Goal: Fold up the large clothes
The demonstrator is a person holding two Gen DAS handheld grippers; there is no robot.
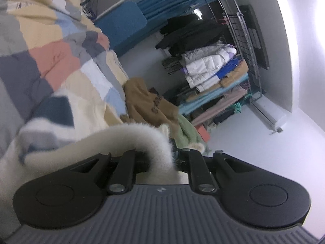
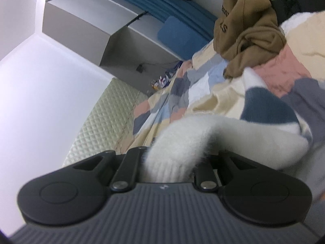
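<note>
White fuzzy knit is filling the mouth of both grippers. The sweater (image 1: 140, 140) is cream-white with a long, soft nap; patches of dark navy and grey are showing on its body. In the left wrist view a rolled band of it is arching up from the lower left and dropping down into the left gripper (image 1: 162, 162), whose fingers are hidden under the fabric; the linkage bars are drawn in close around the band, so the fingers are clenching the sweater. In the right wrist view a ribbed edge of the sweater (image 2: 182, 142) is bunching into the right gripper (image 2: 168, 168), and the fingers there are likewise buried and gripping the knit.

The rest of the sweater is trailing onto the bed, lying on a patchwork quilt (image 1: 50, 46) of beige, pink, grey and pale blue blocks. A brown hoodie (image 1: 146, 103) with dark lettering is lying crumpled at the quilt's edge, touching a green fleece (image 1: 186, 130) just beside it. Well apart, a wire rack (image 1: 241, 46) is carrying a stack of folded clothes, with white padded jackets on top. A blue cushion (image 2: 178, 38) is leaning against a grey cabinet (image 2: 91, 26).
</note>
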